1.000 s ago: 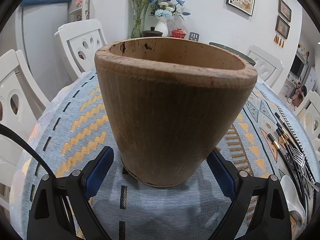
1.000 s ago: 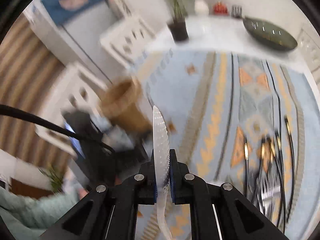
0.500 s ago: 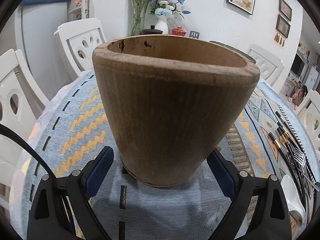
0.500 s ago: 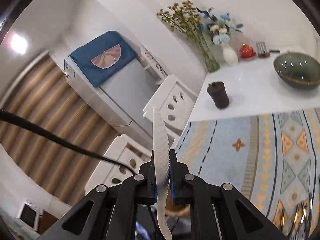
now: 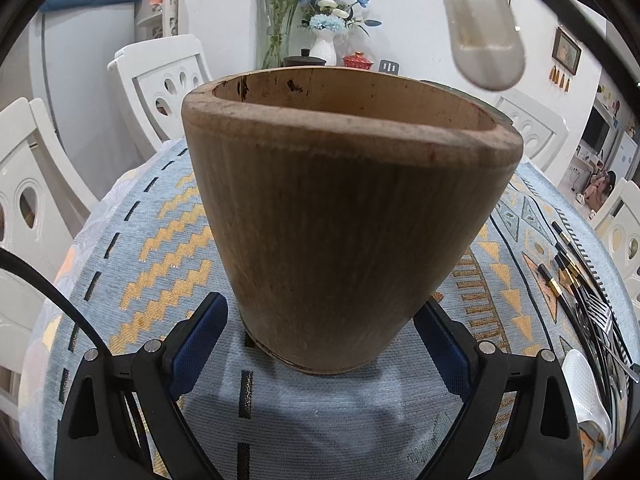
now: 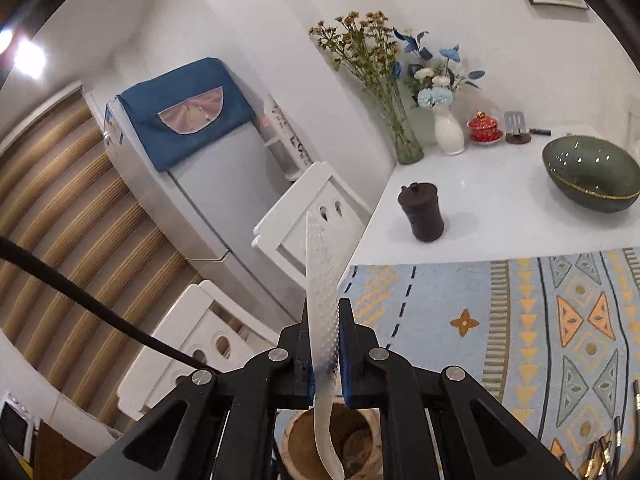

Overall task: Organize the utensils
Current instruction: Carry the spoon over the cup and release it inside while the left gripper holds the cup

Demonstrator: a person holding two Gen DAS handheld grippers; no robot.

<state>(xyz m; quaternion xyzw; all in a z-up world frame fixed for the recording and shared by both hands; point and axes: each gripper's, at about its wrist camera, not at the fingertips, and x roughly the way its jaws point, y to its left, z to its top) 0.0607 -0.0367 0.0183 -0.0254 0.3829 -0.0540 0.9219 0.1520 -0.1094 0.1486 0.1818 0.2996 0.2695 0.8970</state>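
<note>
Since the earlier frames the right gripper has swung up off the table and over the wooden cup, whose open mouth now shows below its jaws at 6 o'clock in the right wrist view. In the left wrist view the bowl of the spoon has come into the picture at 1 o'clock, hanging above the cup's rim. The left gripper has stayed where it was.

The right gripper is clenched on the handle of the clear plastic spoon, which runs edge-on between the blue pads, its dotted handle rising toward 12 o'clock and its curved end dipping toward the cup's mouth. The left gripper's jaws stand spread on either side of the cup's base; whether the pads press on it I cannot tell.

The cup stands upright on the blue and yellow patterned cloth, close in front of the left gripper, with bare cloth around it. At 4 o'clock, near the table's edge, lie black chopsticks and forks in a loose pile, and a white spoon.

The cup is brown, thick-walled, wider at the rim, with dark marks inside.

Farther off stand white chairs and a vase of flowers.
</note>
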